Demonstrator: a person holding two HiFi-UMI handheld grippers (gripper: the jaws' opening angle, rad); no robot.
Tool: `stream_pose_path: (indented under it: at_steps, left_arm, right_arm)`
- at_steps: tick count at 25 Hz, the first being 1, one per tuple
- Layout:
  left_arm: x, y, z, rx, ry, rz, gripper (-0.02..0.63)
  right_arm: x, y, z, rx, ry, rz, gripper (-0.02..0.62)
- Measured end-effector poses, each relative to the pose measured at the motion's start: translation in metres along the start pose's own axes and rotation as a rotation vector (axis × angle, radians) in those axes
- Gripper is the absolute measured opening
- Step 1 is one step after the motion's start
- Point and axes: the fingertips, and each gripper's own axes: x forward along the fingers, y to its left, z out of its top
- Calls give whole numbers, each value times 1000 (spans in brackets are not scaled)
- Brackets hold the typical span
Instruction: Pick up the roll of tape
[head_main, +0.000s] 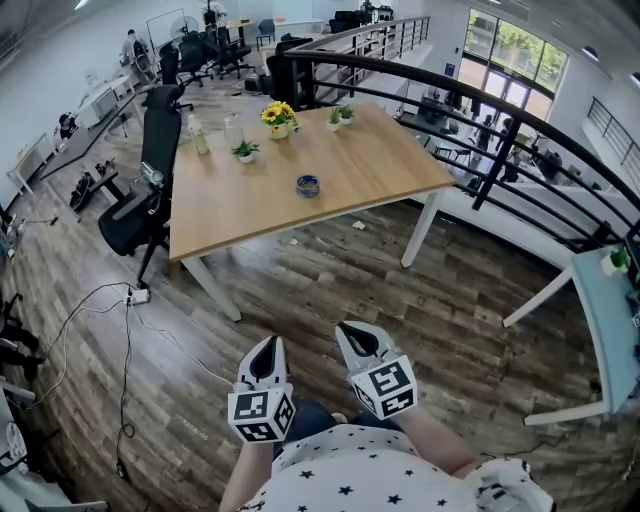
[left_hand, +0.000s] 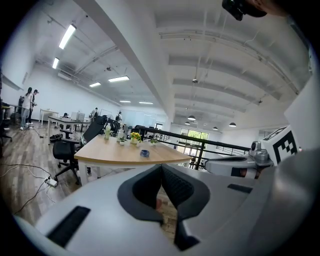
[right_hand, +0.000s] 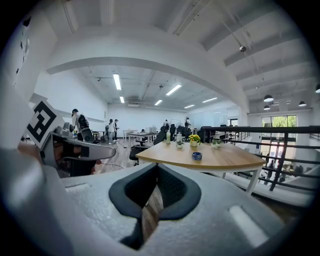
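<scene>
The roll of tape (head_main: 308, 185), small and blue, lies flat near the middle of the wooden table (head_main: 380, 165). It also shows as a small blue ring in the left gripper view (left_hand: 144, 153) and in the right gripper view (right_hand: 197, 156). Both grippers hang side by side over the wooden floor, well short of the table. My left gripper (head_main: 270, 344) is shut with nothing in it, its jaws meeting tip to tip (left_hand: 161, 166). My right gripper (head_main: 352, 329) is likewise shut and empty (right_hand: 157, 166). Both point towards the table.
Yellow flowers (head_main: 278, 116), small potted plants (head_main: 245, 151) and a bottle (head_main: 199, 137) stand at the table's far side. A black office chair (head_main: 150, 190) sits at its left. Cables (head_main: 120, 330) run over the floor. A black railing (head_main: 500, 150) curves at the right, beside a pale table (head_main: 605, 320).
</scene>
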Motion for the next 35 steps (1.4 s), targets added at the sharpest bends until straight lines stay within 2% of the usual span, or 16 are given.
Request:
stream_pose_path:
  at_steps: [5, 7, 9, 18, 26, 35]
  left_arm:
    - [-3, -2, -2, -9, 5, 9, 5]
    - [-1, -4, -3, -10, 12, -3, 9]
    - [2, -6, -5, -12, 25, -18, 54]
    - [16, -3, -4, -14, 21, -29, 121]
    - [54, 16, 1, -37, 13, -18, 143]
    - [118, 49, 17, -38, 26, -22, 146]
  right_arm:
    - [-4, -4, -3, 1, 21, -12, 6]
    - [-4, -4, -6, 0, 34, -5, 28]
    - [-3, -4, -7, 4, 39, 1, 32]
    - [9, -11, -6, 36, 31, 17, 97]
    - [45, -33, -6, 51, 34, 24, 147]
    - [110, -68, 5, 69, 50, 29, 164]
